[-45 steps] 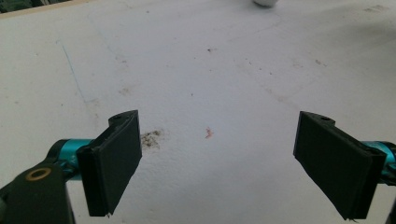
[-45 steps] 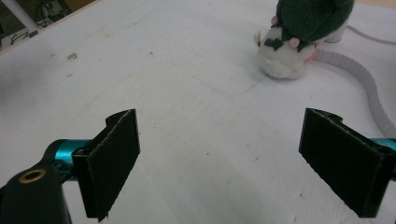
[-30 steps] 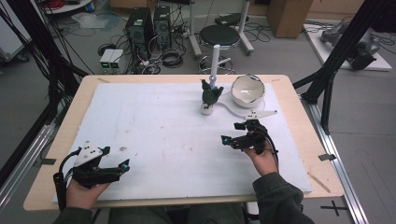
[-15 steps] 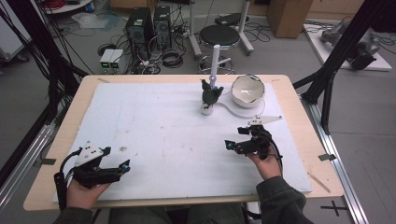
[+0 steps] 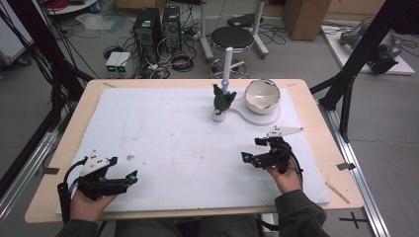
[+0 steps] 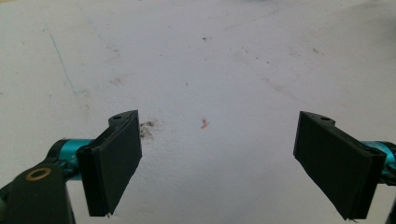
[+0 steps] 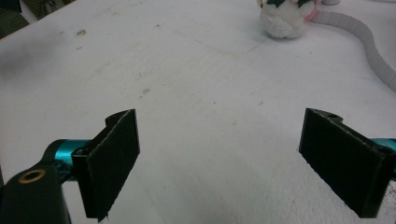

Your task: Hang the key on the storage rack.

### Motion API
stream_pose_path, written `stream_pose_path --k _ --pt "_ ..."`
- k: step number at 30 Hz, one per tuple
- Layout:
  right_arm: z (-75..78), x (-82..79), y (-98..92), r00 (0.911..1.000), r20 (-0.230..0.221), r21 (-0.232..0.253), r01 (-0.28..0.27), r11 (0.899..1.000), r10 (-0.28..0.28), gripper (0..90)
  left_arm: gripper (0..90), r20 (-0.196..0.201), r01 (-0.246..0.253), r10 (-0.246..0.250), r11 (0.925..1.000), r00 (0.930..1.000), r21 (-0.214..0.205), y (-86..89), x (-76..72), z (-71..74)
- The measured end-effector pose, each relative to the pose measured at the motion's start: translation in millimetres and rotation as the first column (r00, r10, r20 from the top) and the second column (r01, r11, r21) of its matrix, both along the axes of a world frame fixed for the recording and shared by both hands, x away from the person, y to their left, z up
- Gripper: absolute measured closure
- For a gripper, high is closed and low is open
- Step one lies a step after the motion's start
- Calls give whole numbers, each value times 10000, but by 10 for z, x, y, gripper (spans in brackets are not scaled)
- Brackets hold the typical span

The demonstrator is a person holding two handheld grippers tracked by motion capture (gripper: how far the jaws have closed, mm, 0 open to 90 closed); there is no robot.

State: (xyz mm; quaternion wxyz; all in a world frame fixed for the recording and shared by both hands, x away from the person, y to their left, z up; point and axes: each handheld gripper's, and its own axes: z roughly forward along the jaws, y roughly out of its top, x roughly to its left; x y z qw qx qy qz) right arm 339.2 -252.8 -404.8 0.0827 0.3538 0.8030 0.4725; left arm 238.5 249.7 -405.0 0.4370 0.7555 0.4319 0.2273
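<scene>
My left gripper (image 5: 129,177) rests low over the white mat (image 5: 163,143) at the near left, held by a hand; its jaws stand wide apart with nothing between them, as the left gripper view (image 6: 217,161) confirms. My right gripper (image 5: 248,158) hovers over the mat at the near right, pointing left; its jaws are likewise wide and bare in the right gripper view (image 7: 219,161). A small dark-and-white plush figure (image 5: 222,104) stands at the far middle of the mat, its white base (image 7: 282,21) visible beyond the right jaws. A white bowl (image 5: 262,95) sits on a flat white base beside it.
A white upright post (image 5: 227,61) rises behind the plush figure. A curved white strip (image 7: 364,39) runs from the bowl's base toward the figure. The wooden table edge (image 5: 316,113) frames the mat. A stool, computers and cables lie on the floor beyond.
My right gripper has drawn back toward the near edge of the table and a little to the right. The left gripper has stayed put.
</scene>
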Motion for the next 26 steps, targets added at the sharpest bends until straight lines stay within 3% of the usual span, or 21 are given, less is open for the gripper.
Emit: stream_pose_path --k 26 --pt "-38 -124 -140 9996 249 154 141 9998 -145 115 156 -150 155 -152 9997 9998 203 -13 6 -68"
